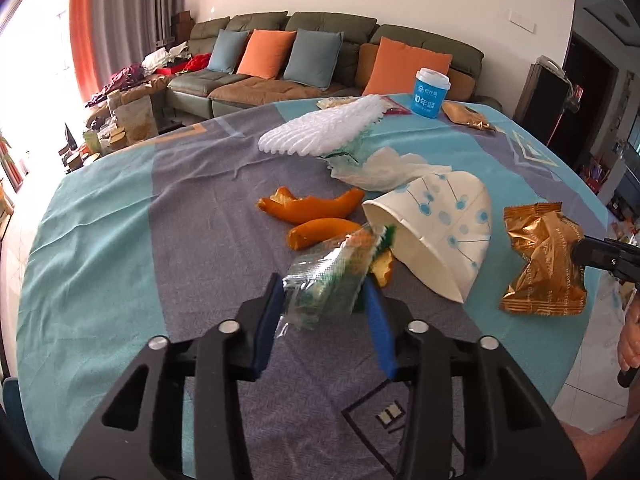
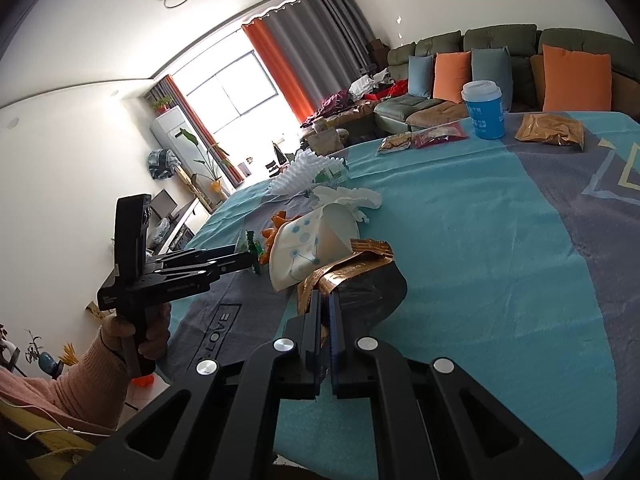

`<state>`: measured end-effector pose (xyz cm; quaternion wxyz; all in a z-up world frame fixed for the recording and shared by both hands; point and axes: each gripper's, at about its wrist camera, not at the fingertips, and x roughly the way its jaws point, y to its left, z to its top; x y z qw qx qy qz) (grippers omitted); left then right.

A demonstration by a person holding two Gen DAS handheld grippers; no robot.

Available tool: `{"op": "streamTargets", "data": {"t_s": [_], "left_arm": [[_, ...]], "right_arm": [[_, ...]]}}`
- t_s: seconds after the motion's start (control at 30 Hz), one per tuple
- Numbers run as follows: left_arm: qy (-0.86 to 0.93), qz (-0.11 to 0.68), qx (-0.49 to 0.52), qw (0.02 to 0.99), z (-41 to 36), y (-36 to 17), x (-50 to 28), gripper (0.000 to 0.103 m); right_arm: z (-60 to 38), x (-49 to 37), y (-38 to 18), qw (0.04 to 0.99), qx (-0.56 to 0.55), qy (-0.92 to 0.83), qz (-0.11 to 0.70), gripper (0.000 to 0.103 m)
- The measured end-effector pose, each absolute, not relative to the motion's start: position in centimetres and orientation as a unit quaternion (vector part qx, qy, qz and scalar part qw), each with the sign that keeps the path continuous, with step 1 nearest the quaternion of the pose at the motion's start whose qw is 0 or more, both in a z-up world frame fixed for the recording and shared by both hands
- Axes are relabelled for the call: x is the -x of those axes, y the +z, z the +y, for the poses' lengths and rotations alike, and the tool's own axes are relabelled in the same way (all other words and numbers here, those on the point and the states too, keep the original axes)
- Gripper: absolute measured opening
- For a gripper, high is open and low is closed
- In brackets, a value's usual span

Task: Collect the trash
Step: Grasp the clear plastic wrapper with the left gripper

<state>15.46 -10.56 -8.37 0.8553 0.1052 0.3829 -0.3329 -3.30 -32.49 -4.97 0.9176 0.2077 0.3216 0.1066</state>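
My left gripper (image 1: 322, 294) is shut on a clear green-printed wrapper (image 1: 328, 280) and holds it just above the table; it also shows in the right wrist view (image 2: 250, 258). My right gripper (image 2: 327, 300) is shut on a gold foil wrapper (image 2: 352, 266), which also shows in the left wrist view (image 1: 544, 260). A crushed paper cup (image 1: 436, 228) with blue dots lies on its side between them. Orange peels (image 1: 312, 208), a crumpled tissue (image 1: 384, 170) and white foam netting (image 1: 324, 130) lie beyond.
A blue cup with a white lid (image 1: 430, 92) stands at the far edge with a brown packet (image 1: 466, 116) and other snack packets (image 2: 420, 138). The round table has a blue and grey cloth (image 1: 120, 240). A sofa with cushions (image 1: 320, 56) stands behind.
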Motion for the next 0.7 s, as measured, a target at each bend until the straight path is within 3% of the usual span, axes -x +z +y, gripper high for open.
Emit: {"op": "streamTargets", "data": {"t_s": [0.07, 0.17, 0.7], "left_arm": [[-0.334, 0.38, -0.104, 0.857, -10.4, -8.2, -15.3, 0.028], [-0.334, 0.375, -0.106, 0.858, -10.3, -8.1, -14.9, 0.025], [-0.305, 0.348, -0.063, 0.884, -4.6, -5.3, -11.2, 0.023]], "right_arm": [[-32.6, 3.3, -4.8, 0.919, -0.206, 0.107, 0.319, 0.002], [-32.5, 3.4, -4.4, 0.92, -0.205, 0.11, 0.314, 0.002], [-29.1, 3.0, -1.4, 0.926, -0.179, 0.167, 0.288, 0.002]]}}
